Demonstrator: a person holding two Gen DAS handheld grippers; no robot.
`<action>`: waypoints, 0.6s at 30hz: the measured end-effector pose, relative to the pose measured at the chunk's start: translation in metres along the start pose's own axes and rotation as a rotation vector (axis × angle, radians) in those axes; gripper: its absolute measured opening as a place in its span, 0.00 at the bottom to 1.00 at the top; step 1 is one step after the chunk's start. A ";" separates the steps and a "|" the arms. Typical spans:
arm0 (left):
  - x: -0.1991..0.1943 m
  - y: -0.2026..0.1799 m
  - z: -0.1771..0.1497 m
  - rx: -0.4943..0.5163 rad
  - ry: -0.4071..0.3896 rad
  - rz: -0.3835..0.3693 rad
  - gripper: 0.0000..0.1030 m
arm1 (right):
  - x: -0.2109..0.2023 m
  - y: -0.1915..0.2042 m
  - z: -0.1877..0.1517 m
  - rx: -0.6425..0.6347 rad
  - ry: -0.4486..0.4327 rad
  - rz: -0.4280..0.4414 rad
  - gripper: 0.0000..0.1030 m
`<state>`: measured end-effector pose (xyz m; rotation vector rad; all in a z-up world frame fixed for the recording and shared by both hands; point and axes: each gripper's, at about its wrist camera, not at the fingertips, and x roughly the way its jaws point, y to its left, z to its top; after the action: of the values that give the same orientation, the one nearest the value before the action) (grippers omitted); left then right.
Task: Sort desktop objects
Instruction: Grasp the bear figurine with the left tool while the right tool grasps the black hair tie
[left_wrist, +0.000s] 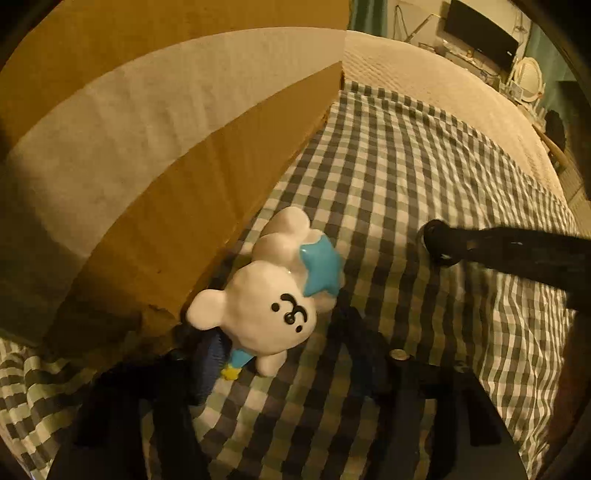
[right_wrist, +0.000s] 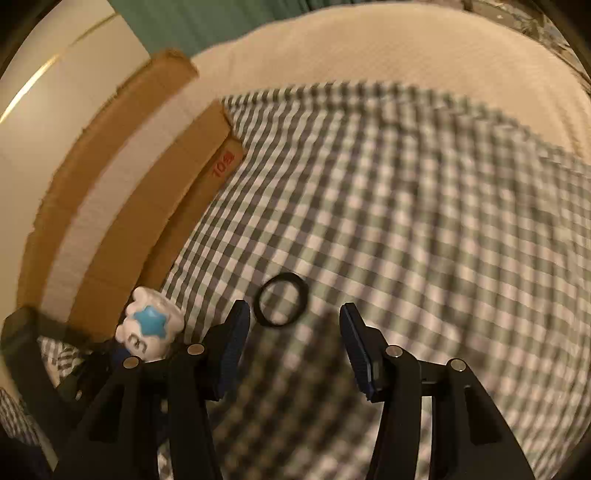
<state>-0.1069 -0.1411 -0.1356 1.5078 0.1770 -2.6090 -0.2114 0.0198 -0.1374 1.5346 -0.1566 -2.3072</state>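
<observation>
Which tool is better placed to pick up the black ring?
Right. The right tool points at the black ring lying just ahead of its open tips, while the left tool is closed around the white bear figurine.

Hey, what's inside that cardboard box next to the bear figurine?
Inside the cardboard box only a pale liner shows; no objects visible. The near wall hides its lowest part beside the bear figurine.

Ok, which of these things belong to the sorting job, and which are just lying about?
Job: white bear figurine, held in the left gripper; black ring, just ahead of the open right gripper; cardboard box, probably the bin.
Lying about: checked cloth; beige quilt; monitor in the background.
</observation>
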 end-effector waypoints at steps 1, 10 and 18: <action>0.001 -0.001 0.001 0.002 0.002 0.003 0.69 | 0.005 0.000 0.001 -0.002 0.010 -0.002 0.31; -0.007 0.001 0.008 -0.029 0.016 -0.036 0.39 | -0.019 -0.001 -0.019 -0.041 0.010 -0.079 0.03; -0.078 -0.015 -0.019 0.046 -0.021 -0.204 0.39 | -0.099 -0.004 -0.042 -0.013 -0.046 -0.116 0.03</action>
<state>-0.0545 -0.1194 -0.0770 1.5525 0.2850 -2.8025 -0.1402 0.0636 -0.0690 1.5227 -0.0660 -2.4289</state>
